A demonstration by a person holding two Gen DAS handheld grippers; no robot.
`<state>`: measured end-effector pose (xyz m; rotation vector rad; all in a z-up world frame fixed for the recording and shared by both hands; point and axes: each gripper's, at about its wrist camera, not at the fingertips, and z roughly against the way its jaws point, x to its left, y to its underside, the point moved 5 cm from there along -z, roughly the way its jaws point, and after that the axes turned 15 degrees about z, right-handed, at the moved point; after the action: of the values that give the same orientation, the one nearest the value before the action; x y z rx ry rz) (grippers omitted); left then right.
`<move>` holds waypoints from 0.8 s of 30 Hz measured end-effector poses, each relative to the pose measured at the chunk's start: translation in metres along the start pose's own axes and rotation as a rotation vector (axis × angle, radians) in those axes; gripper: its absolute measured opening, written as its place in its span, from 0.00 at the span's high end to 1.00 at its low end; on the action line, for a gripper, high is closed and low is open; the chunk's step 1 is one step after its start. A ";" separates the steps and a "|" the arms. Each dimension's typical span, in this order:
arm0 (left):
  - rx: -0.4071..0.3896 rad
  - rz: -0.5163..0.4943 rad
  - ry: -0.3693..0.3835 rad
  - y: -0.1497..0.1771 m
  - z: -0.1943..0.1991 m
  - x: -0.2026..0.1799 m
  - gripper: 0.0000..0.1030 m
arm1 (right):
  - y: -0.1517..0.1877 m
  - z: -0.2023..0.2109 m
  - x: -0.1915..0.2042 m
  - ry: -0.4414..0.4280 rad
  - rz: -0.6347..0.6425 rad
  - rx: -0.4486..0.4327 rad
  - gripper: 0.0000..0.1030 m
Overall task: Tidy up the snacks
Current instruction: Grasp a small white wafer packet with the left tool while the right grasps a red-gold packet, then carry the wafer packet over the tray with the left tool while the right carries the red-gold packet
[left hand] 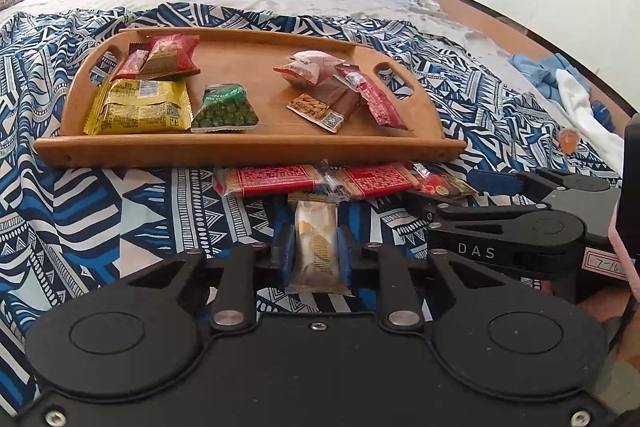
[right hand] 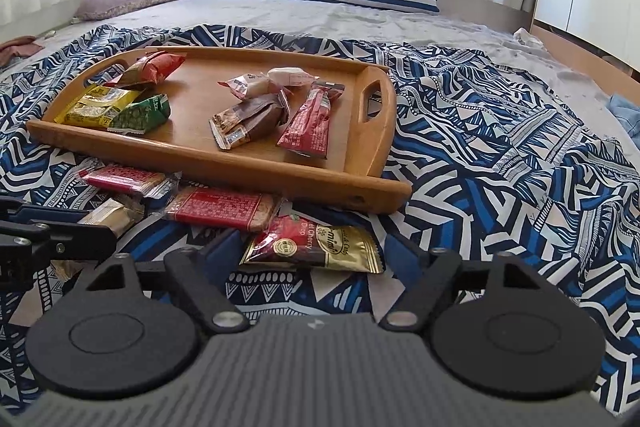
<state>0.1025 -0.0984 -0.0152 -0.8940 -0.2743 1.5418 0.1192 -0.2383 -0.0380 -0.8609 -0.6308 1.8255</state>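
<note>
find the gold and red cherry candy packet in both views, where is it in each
Left wrist view: the cherry candy packet lies right of centre on the patterned blanket, partly hidden by the right gripper.
Right wrist view: it lies at lower centre, between the open fingers.
Shared landmark: the wooden tray just behind it.

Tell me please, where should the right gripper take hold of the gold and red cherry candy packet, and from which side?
Probably across its short width, near the middle. The cherry candy packet lies flat on the patterned blanket, between the open fingers of the right gripper. Come from above and the near side: the red bar touches its far edge, while its left and right edges look free.
</note>
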 end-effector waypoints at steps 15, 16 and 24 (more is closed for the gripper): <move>-0.048 0.011 0.000 -0.009 0.018 0.007 0.80 | 0.000 0.013 -0.013 0.059 -0.080 0.009 0.31; -0.050 0.014 -0.001 -0.009 0.019 0.008 0.80 | 0.000 0.013 -0.012 0.062 -0.078 0.013 0.31; -0.056 0.036 -0.013 -0.012 0.022 0.018 0.80 | 0.000 0.014 -0.011 0.079 -0.073 0.032 0.25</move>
<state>0.0980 -0.0727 0.0002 -0.9374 -0.3134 1.5801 0.1117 -0.2492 -0.0262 -0.8740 -0.5745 1.7232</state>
